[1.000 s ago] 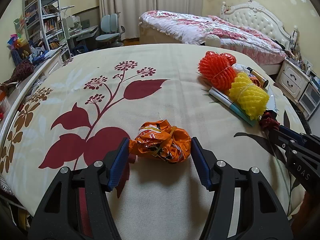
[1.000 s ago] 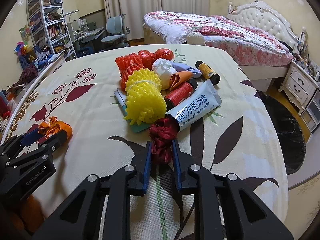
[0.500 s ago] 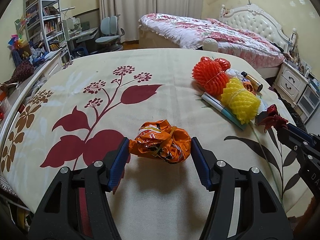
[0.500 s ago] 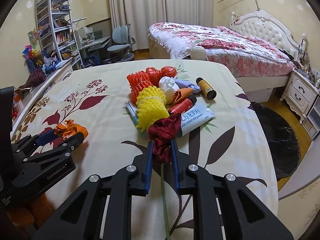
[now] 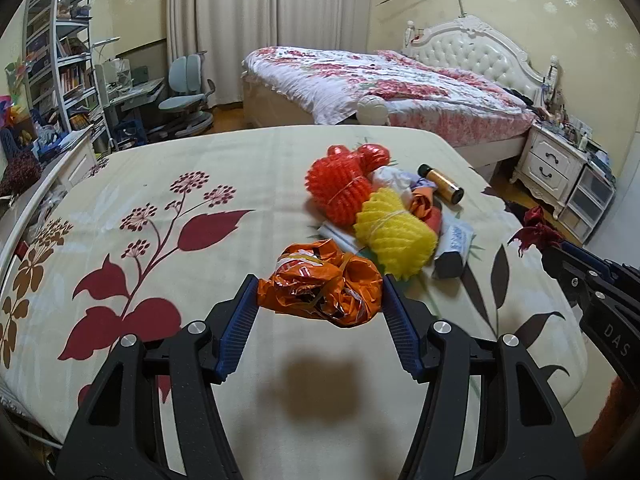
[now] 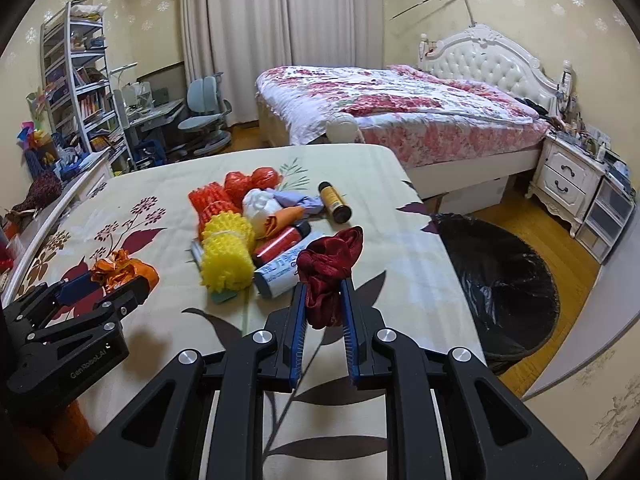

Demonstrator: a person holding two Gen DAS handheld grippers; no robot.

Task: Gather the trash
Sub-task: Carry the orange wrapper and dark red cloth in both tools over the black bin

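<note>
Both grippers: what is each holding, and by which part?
Left gripper clamps the crumpled orange wrapper across its sides; right gripper pinches the dark red cloth flower at its lower end.

A home bedroom: quilted bed point(image 6: 400, 116), nightstand point(image 6: 568, 180), bookshelf point(image 6: 76, 92), desk chair point(image 6: 204, 120).

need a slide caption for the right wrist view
Right claw grips a dark red fabric flower above the bedspread, black trash bag at right.

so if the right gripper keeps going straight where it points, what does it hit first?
Probably the white pouch at the near edge of the trash pile, just beyond the red fabric flower its jaws hold. Depth is unclear; it could land on the bedspread first.
</note>
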